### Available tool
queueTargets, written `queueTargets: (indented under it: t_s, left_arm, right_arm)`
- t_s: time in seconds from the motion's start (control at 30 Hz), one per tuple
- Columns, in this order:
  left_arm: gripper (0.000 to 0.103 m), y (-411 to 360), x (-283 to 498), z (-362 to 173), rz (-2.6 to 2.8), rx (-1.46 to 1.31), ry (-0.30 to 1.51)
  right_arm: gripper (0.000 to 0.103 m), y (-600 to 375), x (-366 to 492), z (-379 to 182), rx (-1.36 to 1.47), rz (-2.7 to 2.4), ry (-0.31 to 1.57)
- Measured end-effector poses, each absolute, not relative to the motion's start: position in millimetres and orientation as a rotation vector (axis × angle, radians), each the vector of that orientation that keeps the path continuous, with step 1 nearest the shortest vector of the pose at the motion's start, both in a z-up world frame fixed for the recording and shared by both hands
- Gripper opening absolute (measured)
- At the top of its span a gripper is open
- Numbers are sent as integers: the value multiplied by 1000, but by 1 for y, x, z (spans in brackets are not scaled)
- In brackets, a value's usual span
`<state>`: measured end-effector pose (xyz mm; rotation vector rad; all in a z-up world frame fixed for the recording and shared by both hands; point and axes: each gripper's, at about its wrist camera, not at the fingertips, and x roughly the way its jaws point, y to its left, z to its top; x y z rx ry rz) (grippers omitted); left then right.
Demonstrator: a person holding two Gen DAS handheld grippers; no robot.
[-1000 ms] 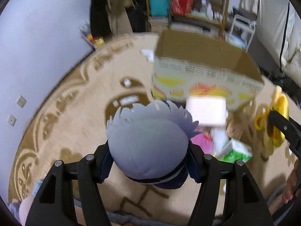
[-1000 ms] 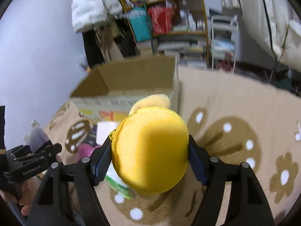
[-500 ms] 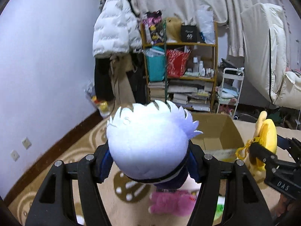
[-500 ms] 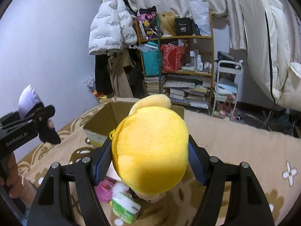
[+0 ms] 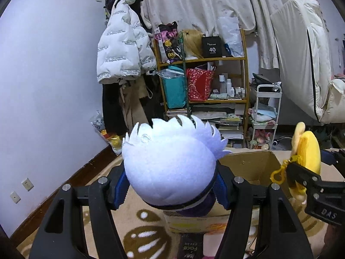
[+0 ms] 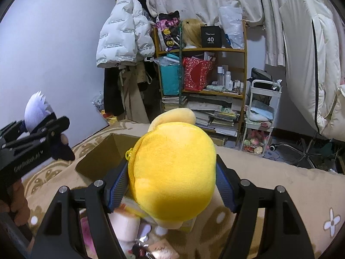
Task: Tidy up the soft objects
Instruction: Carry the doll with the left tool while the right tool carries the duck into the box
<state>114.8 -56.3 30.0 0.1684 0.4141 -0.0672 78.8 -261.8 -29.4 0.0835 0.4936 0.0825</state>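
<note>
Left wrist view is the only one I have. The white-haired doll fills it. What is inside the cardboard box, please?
Observer: Its inside is hidden in the right wrist view too; the cardboard box is open at the top.
Operator: Does the right tool grip the yellow toy fully?
Observer: Yes, both blue pads press the yellow plush toy.
Operator: What lies under that toy?
Observer: A pink plush on the carpet.

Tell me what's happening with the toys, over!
Left gripper shut on white-haired plush. Right gripper shut on yellow plush. Open cardboard box ahead, nothing blocking.
</note>
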Motion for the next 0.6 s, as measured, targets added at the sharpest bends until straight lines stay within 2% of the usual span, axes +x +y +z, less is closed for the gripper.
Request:
queueTargets:
  t_s: [0.6]
  left_arm:
    - [66, -75, 154, -21, -138, 200, 512]
  right_arm:
    - [77, -275, 118, -65, 122, 76, 555]
